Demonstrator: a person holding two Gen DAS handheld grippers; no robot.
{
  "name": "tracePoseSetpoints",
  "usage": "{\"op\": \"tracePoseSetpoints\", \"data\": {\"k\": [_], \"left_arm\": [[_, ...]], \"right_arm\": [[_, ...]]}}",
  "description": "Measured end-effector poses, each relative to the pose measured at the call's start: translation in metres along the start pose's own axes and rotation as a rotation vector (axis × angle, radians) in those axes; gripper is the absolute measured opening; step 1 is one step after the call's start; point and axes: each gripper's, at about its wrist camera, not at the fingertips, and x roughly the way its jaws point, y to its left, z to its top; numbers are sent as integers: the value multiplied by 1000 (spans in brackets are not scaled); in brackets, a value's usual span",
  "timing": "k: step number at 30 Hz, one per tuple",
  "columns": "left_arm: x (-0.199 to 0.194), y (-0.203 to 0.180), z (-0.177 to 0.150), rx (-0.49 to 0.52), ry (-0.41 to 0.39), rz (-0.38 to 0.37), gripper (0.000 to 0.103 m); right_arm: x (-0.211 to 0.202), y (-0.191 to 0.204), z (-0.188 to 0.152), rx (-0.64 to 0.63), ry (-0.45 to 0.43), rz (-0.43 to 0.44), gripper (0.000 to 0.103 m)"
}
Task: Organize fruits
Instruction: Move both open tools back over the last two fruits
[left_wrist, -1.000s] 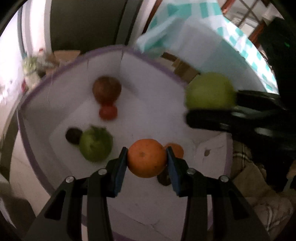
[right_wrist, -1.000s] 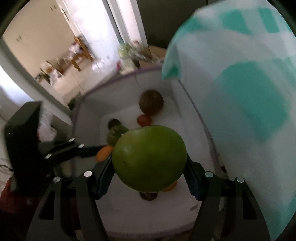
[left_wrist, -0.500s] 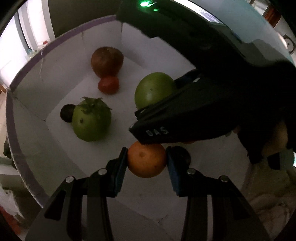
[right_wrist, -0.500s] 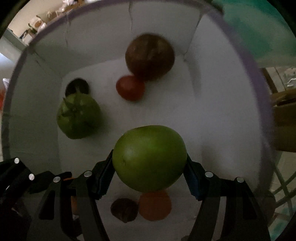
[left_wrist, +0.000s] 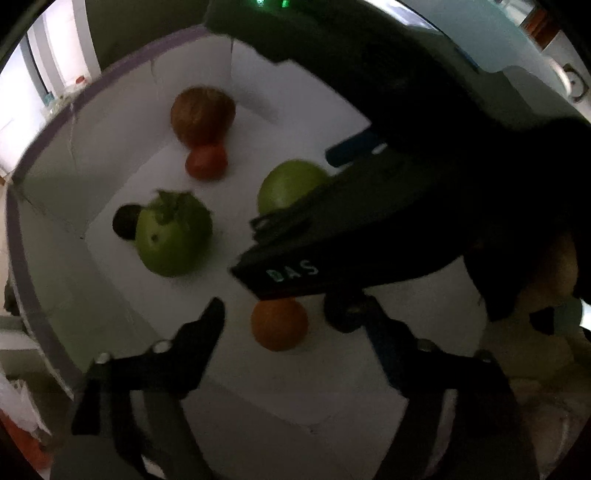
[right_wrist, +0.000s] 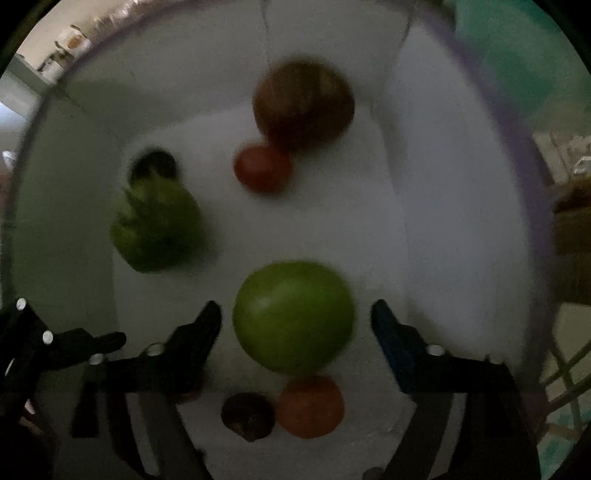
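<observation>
- Left wrist view: left gripper (left_wrist: 291, 317) jaws spread apart, orange (left_wrist: 279, 324) sits between them on the box (left_wrist: 48, 122) floor, touching neither jaw.
- Dark small fruit (left_wrist: 341, 314) just beside the orange, against the right-hand jaw.
- Right gripper (right_wrist: 295, 321) jaws also apart; big green fruit (right_wrist: 293, 316) centred in the gap, looks let go; blurred, contact unclear.
- Ahead of both jaws: leafy green fruit (right_wrist: 157, 225), red tomato (right_wrist: 263, 168), brown round fruit (right_wrist: 304, 103), well apart from the jaws.
- Right gripper body crosses over the left jaws in the left wrist view.
- Judgement: both fruits placed; key relation is each fruit dead centre in the gap, so the jaws should back straight out to avoid nudging.
</observation>
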Motion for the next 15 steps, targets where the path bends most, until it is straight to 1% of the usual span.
{"op": "tracePoseSetpoints", "data": {"k": [2, 3, 4, 5, 6, 7, 8, 9, 10, 11, 12, 13, 14, 15], "left_arm": [[-20, 2, 2, 5, -27, -41, 80], [-30, 3, 3, 10, -42, -51, 80], [-52, 5, 5, 21, -89, -79, 80], [-81, 7, 7, 40, -153, -119, 80], [-101, 7, 9, 56, -199, -144, 81], [-136, 7, 9, 95, -273, -184, 85], [-161, -1, 11, 143, -317, -215, 88], [-180, -10, 15, 169, -369, -223, 99], [-207, -24, 17, 223, -456, -219, 101], [-223, -36, 16, 264, -506, -235, 102], [-236, -46, 17, 299, -522, -258, 102], [-246, -61, 17, 370, -535, -308, 102], [-254, -78, 20, 431, -541, -348, 102], [-257, -92, 23, 470, -548, -371, 102]], "right_arm": [[-20, 1, 0, 0, -40, 24, 85], [-33, 0, -3, 4, -70, 56, 85], [-52, 0, -7, 5, -117, 101, 85], [-66, 0, -10, 5, -156, 126, 85], [-89, 0, -16, 3, -219, 174, 85], [-112, -4, -19, 23, -279, 258, 85], [-129, -10, -18, 42, -329, 313, 85], [-155, -16, -25, 58, -402, 359, 85], [-189, -25, -35, 53, -510, 381, 86], [-212, -26, -34, 44, -572, 362, 87], [-233, -35, -39, 43, -621, 340, 87], [-259, -51, -50, 62, -681, 348, 88], [-276, -64, -62, 77, -724, 373, 88], [-295, -78, -76, 94, -780, 396, 88]]}}
